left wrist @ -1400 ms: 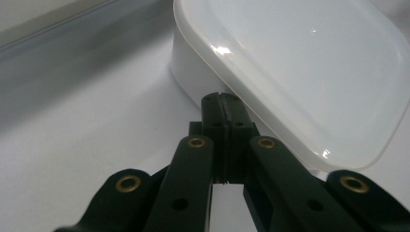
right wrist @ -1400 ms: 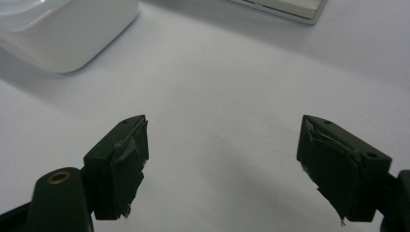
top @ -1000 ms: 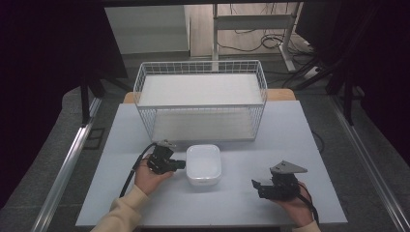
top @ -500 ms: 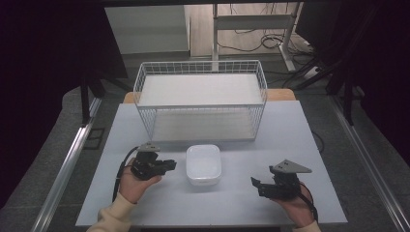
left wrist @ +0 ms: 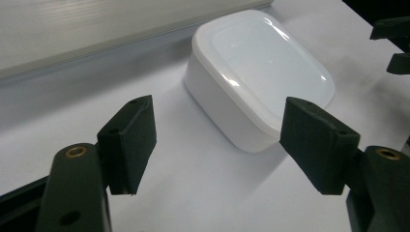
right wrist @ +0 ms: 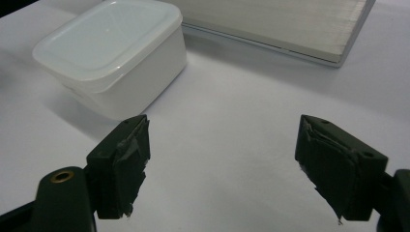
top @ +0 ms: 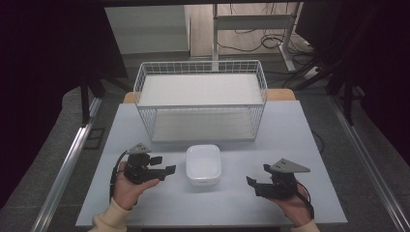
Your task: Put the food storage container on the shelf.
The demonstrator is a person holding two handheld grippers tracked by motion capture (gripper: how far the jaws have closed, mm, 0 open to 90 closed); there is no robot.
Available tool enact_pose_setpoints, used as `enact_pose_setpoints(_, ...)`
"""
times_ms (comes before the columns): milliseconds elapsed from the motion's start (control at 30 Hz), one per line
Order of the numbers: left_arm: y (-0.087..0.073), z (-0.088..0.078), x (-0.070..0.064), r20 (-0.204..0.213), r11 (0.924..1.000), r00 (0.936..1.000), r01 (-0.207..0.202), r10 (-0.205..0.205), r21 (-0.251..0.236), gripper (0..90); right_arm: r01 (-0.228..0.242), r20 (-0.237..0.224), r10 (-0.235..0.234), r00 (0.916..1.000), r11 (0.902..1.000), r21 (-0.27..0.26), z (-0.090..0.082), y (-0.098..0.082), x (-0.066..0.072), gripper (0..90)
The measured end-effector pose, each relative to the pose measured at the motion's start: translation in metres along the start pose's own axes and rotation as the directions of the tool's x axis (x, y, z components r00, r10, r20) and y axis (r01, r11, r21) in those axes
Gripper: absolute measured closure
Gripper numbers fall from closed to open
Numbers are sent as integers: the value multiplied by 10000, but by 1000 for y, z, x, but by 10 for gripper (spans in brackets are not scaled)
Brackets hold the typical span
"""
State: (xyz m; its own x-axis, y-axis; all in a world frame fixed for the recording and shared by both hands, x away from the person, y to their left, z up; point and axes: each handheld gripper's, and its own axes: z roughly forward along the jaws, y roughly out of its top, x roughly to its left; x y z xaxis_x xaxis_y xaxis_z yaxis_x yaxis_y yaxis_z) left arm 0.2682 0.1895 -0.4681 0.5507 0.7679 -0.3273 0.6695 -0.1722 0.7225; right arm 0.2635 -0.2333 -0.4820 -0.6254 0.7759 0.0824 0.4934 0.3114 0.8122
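A white lidded container [top: 203,164] sits on the pale table [top: 290,130], just in front of a wire basket [top: 200,104]. My left gripper [top: 164,165] is a short way left of the container and points at it. Its jaws have just been opening and now stand wide with nothing between them. In the left gripper view the container [left wrist: 261,72] lies beyond the open left gripper [left wrist: 217,140]. To the container's right, my right gripper [top: 252,186] is open and empty. The right gripper view has the container [right wrist: 111,53] ahead and left of the right gripper [right wrist: 222,164].
The basket's flat white floor board [right wrist: 290,24] lies close behind the container. Bare table surface lies around both hands. The table's near edge runs under the person's wrists. A metal rail [top: 67,164] runs along the left side, and cables [top: 251,36] lie on the floor behind.
My left gripper drew back leftward from the container's left side and its jaws opened wide. The container and the right gripper stayed put.
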Motion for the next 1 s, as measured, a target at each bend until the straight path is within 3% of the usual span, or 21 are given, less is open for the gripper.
enact_pose_setpoints(367, 3, 0, 0, 314, 9996, 9991, 278, -279, 56, 267, -446, -69, 446, 9990, 9990, -23, -3, 3, -3, 245)
enact_pose_setpoints(633, 10, 3, -5, 312, 9995, 9990, 307, -310, 97, 268, -1211, -773, 1205, 9897, 9926, -26, -2, 25, -3, 264)
enact_pose_setpoints(733, 11, 9, -6, 378, 9989, 9984, 408, -416, 215, 268, -1592, -1135, 1592, 9807, 9872, 95, 3, 32, -1, 269)
enact_pose_setpoints(1000, 18, 16, -4, 470, 9970, 9962, 714, -727, 288, 268, -1536, -1222, 1582, 9798, 9870, 465, 24, 45, 3, 283)
